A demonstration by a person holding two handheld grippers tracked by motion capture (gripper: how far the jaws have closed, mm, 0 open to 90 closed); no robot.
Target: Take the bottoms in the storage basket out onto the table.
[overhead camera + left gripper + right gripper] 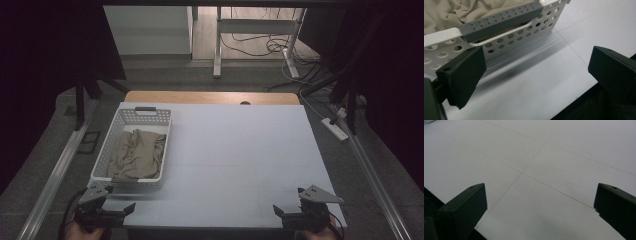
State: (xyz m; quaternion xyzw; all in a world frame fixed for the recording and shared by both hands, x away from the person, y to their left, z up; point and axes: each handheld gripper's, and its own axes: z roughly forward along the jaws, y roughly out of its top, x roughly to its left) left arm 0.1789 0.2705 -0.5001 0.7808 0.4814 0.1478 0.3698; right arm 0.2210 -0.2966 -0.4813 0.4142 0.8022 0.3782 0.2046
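— At the left of the white surface (240,150), how far along is the work?

— Hardly begun, I'd judge. The crumpled beige cloth (136,154) lies inside the white perforated plastic basket (116,125), untouched. The left hand-held gripper (131,208) sits just beside the basket's near wall, jaws spread, empty.

— And on the right?

— The right hand-held gripper (277,210) rests well apart at the near edge, jaws spread, empty. Everything is left to do.

Basket (116,131) is showing white with round-hole pattern, grey dotted handle (501,21). Cloth (136,155) inside is looking beige-tan. Table (240,150) is reading white with faint thin grid lines, wood edge at far side. Both grippers' jaws are appearing black.
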